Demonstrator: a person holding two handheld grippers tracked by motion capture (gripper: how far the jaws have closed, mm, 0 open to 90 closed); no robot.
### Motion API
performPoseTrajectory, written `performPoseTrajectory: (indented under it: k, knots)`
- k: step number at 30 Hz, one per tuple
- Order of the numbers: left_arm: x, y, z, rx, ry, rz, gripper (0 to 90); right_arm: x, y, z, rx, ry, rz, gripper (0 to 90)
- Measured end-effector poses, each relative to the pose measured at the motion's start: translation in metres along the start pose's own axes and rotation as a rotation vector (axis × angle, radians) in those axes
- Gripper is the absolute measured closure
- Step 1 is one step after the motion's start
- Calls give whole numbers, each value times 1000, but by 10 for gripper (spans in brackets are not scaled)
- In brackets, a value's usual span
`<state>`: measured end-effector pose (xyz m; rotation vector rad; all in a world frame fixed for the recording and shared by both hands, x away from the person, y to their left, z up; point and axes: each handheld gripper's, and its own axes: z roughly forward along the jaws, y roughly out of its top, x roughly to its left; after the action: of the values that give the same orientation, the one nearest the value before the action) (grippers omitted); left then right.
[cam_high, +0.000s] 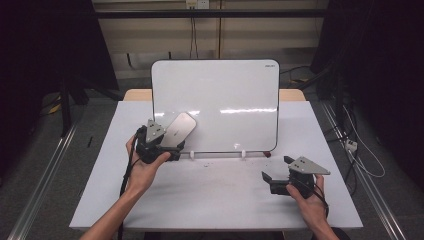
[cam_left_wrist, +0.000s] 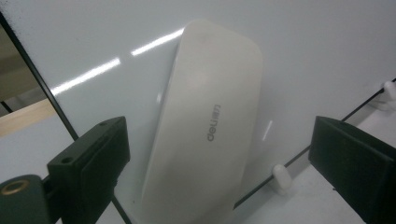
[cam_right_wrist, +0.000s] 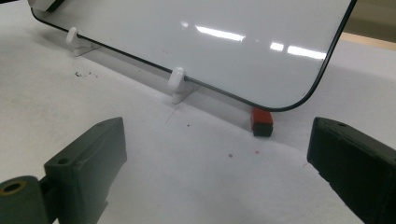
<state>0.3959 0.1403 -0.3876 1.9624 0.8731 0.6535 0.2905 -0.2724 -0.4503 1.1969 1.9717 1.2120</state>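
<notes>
A white whiteboard (cam_high: 220, 100) with a thin black rim stands upright across the back of the white table (cam_high: 210, 200). A pale oblong eraser (cam_high: 179, 129) lies flat against its lower left part, tilted; the left gripper view shows grey lettering on the eraser (cam_left_wrist: 210, 126). My left gripper (cam_high: 167, 146) is right at the eraser, open, its jaws on either side of the eraser with gaps (cam_left_wrist: 219, 140). My right gripper (cam_high: 278, 168) rests low on the table at the front right, open and with nothing in it (cam_right_wrist: 217, 140).
Two white clips (cam_high: 192, 154) (cam_right_wrist: 177, 79) hold the board's bottom edge. A small red and black block (cam_high: 268, 154) (cam_right_wrist: 262, 122) sits under the board's lower right corner. Dark specks dot the table in front of the board. Cables hang beyond the table on the right.
</notes>
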Motion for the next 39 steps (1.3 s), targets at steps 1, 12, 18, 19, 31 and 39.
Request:
performPoseTrajectory:
  k: [1, 12, 18, 19, 31, 39]
  knots:
    - [0, 0, -2, -2, 1, -8, 53, 0, 0, 0, 2, 0, -1, 45]
    - [-1, -14, -25, -30, 6, -5, 47, 0, 0, 0, 4, -1, -3, 45]
    - [1, -22, -34, -29, -4, -40, 49, 0, 0, 1, 5, -2, -3, 45]
    - [1, -24, -36, -30, 3, -44, 50, 0, 0, 0, 4, -2, -5, 45]
    - [0, -44, -57, -12, 19, -36, 55, 1, 0, 1, 6, -5, -6, 45]
    - [-4, -61, -60, 16, 29, -43, 54, 1, 0, 0, 8, -6, -5, 45]
